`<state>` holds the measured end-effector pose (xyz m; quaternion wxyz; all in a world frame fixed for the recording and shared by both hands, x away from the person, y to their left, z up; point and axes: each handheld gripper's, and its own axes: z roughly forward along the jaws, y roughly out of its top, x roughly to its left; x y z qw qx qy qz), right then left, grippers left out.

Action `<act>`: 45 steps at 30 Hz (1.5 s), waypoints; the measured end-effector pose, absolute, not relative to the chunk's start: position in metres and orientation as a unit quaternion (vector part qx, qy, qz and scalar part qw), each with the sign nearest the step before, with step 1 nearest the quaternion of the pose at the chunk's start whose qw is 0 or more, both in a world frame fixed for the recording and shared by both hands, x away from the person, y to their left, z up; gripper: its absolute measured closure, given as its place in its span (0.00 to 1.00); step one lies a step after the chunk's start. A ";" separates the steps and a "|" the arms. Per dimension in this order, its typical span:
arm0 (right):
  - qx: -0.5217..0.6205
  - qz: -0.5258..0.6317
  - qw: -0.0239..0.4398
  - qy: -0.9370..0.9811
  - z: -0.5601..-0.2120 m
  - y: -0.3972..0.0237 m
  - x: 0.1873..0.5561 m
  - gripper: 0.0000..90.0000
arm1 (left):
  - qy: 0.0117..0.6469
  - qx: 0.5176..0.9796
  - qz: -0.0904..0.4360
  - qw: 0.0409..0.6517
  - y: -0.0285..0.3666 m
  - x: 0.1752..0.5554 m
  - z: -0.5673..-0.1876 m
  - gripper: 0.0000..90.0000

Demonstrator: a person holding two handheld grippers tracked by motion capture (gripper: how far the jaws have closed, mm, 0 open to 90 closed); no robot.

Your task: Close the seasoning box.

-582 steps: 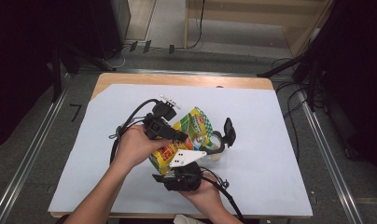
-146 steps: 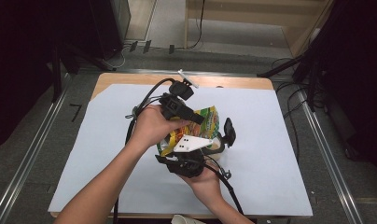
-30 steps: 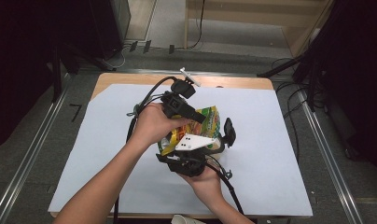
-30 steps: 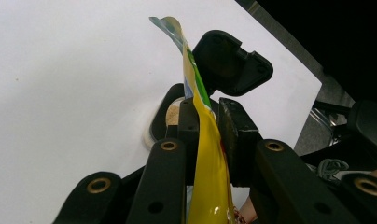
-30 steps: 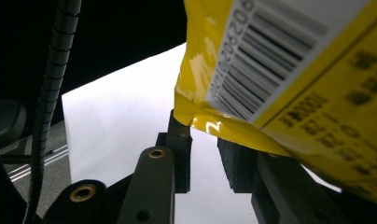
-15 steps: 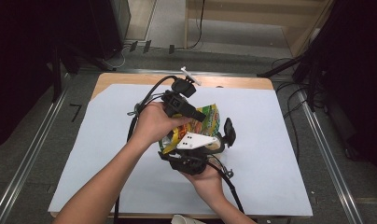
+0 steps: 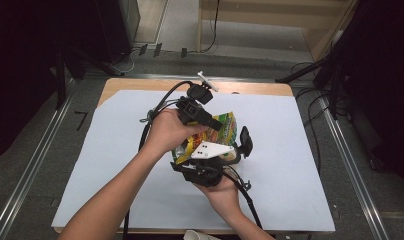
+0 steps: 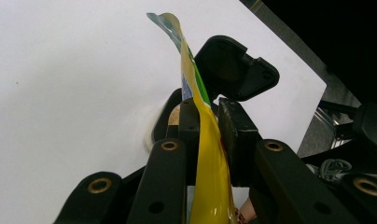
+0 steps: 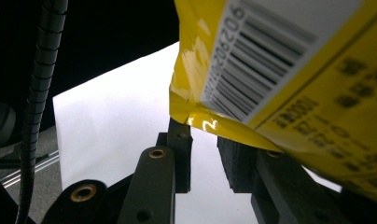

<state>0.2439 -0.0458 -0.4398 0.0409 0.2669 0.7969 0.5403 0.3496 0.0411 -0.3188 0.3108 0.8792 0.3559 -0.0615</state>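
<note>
A yellow and green snack bag point(image 7: 229, 129) is held up over the middle of the white sheet. My left gripper point(image 7: 216, 125) comes onto it from the far left. In the left gripper view, my left gripper point(image 8: 209, 109) is shut on the bag point(image 8: 210, 158), whose thin edge runs up between the pads. My right gripper point(image 7: 225, 152), under a white plate, sits below the bag on the near side. In the right gripper view, my right gripper point(image 9: 204, 140) stands open, white sheet showing through the gap. The bag's barcode corner point(image 9: 289, 70) hangs just over its fingertips.
A black round container with its lid standing open point(image 7: 246, 141) sits right beside the bag, and it also rises behind the left jaws point(image 8: 235, 70). The white sheet point(image 7: 300, 165) covers the wooden table. A pale cup rim point(image 7: 200, 235) pokes in at the near edge. Cables trail from both grippers.
Since the oldest frame the left gripper has shifted from the bag's left side to its far edge, and the bag is bunched up. Over the last second nothing has visibly moved.
</note>
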 end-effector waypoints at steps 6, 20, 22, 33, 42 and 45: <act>0.271 0.540 0.039 0.796 -0.442 -0.045 0.243 0.84 | 0.352 0.882 -0.062 0.307 0.039 0.350 -0.322 0.90; 0.271 0.542 0.040 0.795 -0.444 -0.045 0.242 0.85 | 0.353 0.881 -0.063 0.310 0.039 0.348 -0.322 0.90; 0.272 0.544 0.036 0.793 -0.444 -0.045 0.242 0.85 | 0.353 0.881 -0.063 0.310 0.039 0.348 -0.321 0.90; 0.273 0.545 0.039 0.792 -0.442 -0.046 0.243 0.84 | 0.349 0.883 -0.059 0.307 0.036 0.349 -0.318 0.90; 0.268 0.545 0.051 0.793 -0.439 -0.047 0.244 0.83 | 0.350 0.881 -0.057 0.312 0.038 0.349 -0.316 0.90; 0.267 0.545 0.049 0.793 -0.439 -0.047 0.244 0.83 | 0.353 0.880 -0.059 0.312 0.038 0.350 -0.316 0.90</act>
